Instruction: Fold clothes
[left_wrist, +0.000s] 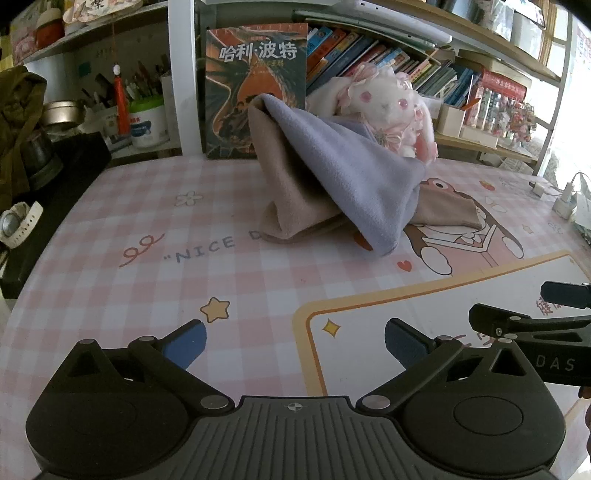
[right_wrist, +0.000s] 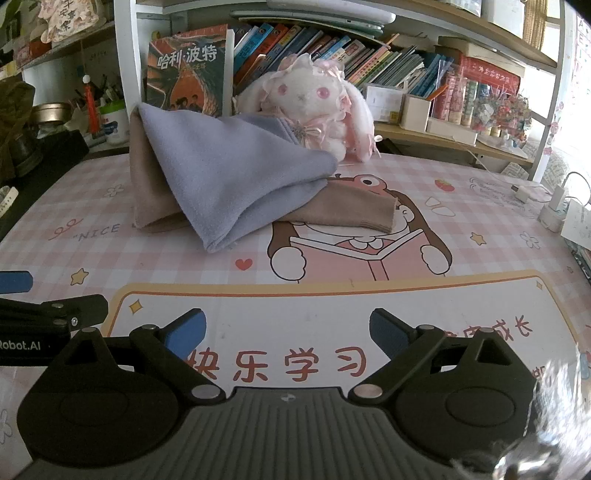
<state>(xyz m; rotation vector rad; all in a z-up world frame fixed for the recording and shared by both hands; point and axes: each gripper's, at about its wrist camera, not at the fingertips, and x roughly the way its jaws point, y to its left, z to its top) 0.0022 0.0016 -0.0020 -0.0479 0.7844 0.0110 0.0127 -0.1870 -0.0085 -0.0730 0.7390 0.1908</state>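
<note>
Left wrist: cloth (left_wrist: 343, 177) bunched mid-mat (left_wrist: 110, 288), left gripper (left_wrist: 295, 343) apart.

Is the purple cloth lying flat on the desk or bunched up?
Bunched up: the purple cloth rises in a peak over the beige cloth.

You're looking at soft, matt fleece-like cloth (right_wrist: 236, 177), lavender on one face and tan on the other. Your desk mat (right_wrist: 332, 306) is smooth with a faint sheen, printed in pink check. The left gripper (left_wrist: 295, 345) and right gripper (right_wrist: 288, 332) are matt black plastic with blue pads and bright metal pivot pins. The plush rabbit (right_wrist: 314, 99) looks fluffy.
</note>
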